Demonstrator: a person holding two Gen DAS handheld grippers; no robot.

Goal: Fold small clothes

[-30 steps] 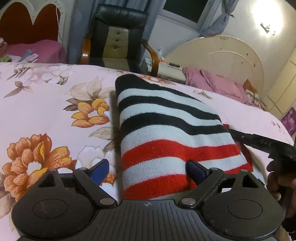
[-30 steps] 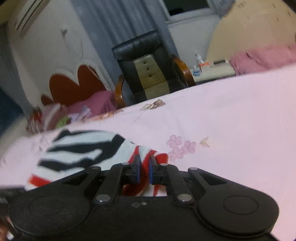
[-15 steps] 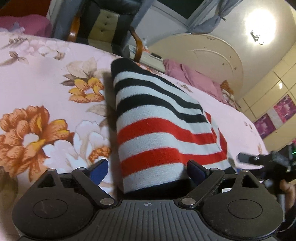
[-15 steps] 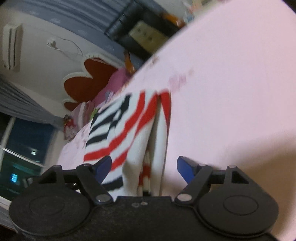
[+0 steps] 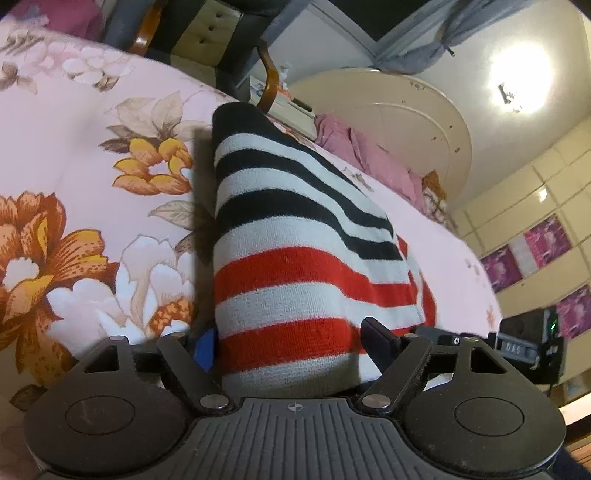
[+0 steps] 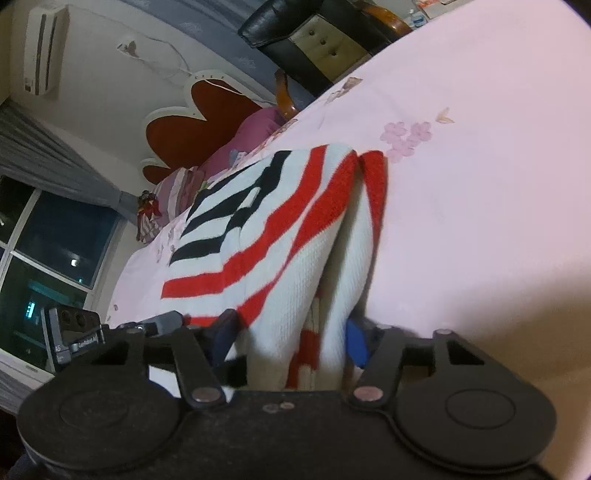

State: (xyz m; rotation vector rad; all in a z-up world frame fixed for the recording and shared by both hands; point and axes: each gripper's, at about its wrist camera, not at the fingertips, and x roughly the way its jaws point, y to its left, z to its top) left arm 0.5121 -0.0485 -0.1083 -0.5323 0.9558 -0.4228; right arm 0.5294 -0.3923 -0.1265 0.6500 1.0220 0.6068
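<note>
The striped knit garment [image 5: 295, 240] lies folded on the bed [image 5: 74, 147], on a pink sheet printed with big orange and white flowers. Black and white bands run across its far end, red and white bands across the near end.

The left hand-held gripper [image 5: 295, 343] sits at the near edge of the garment, jaws closing, with the red-and-white end between them. The blue pad on one side [image 5: 205, 349] is right at the cloth's edge, the dark finger on the other side [image 5: 376, 339] lies against the knit. Whether the pads actually press the fabric I cannot tell.

The right hand-held gripper [image 6: 291, 343] comes in at the side of the garment [image 6: 288, 229], where the layers show as a stack of folds. Its jaws are closing too, with the thick layered edge between them; the blue pad [image 6: 356, 345] is close against the white knit, the dark finger [image 6: 223, 332] on the opposite side. A firm pinch is not clear here either.

Each gripper shows at the edge of the other's view. Beyond the bed stand a black leather armchair [image 6: 317, 33] and a red flower-shaped headboard [image 6: 199, 122].
</note>
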